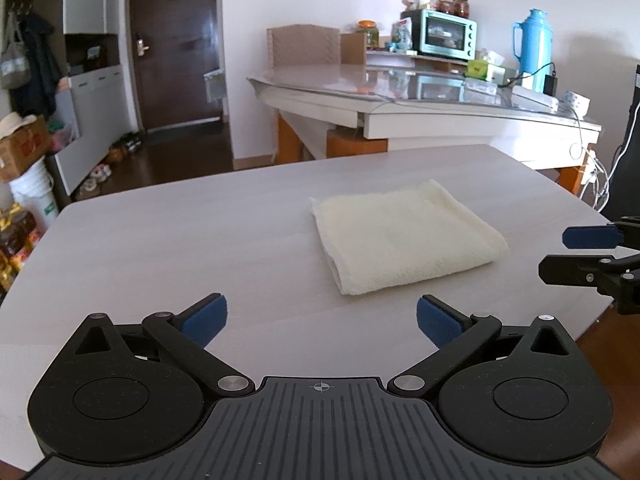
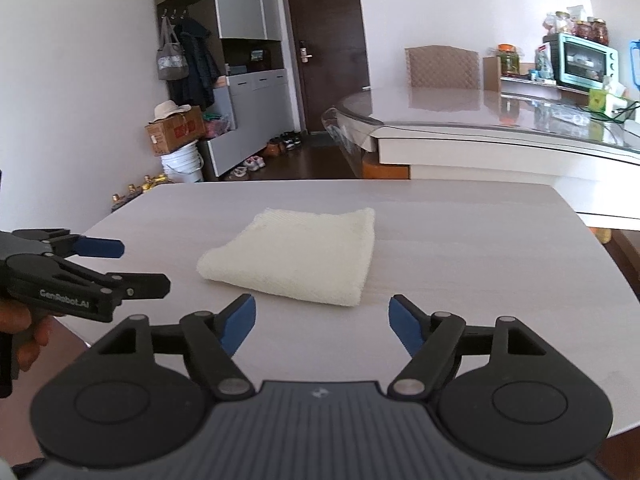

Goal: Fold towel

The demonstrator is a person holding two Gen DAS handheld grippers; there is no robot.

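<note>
A cream towel [image 1: 404, 238] lies folded into a small thick rectangle on the pale grey table [image 1: 160, 248]. The same towel [image 2: 296, 254] shows in the right wrist view, a short way ahead of my right gripper [image 2: 322, 320]. My left gripper [image 1: 322, 320] is open above the near table edge, nothing between its blue pads, the towel ahead and slightly right of it. My right gripper is open too, empty, apart from the towel. From the left wrist view the right gripper [image 1: 560, 254] enters at the right edge; the left gripper [image 2: 142, 266] appears at the left of the right wrist view, held by a hand.
Behind the table stands a glass-topped white table [image 1: 420, 100] with a teal oven [image 1: 446, 34], a blue thermos [image 1: 534, 46] and cables. Boxes, a white bucket [image 2: 184, 164] and shoes sit on the floor at the left, near grey cabinets and a dark door.
</note>
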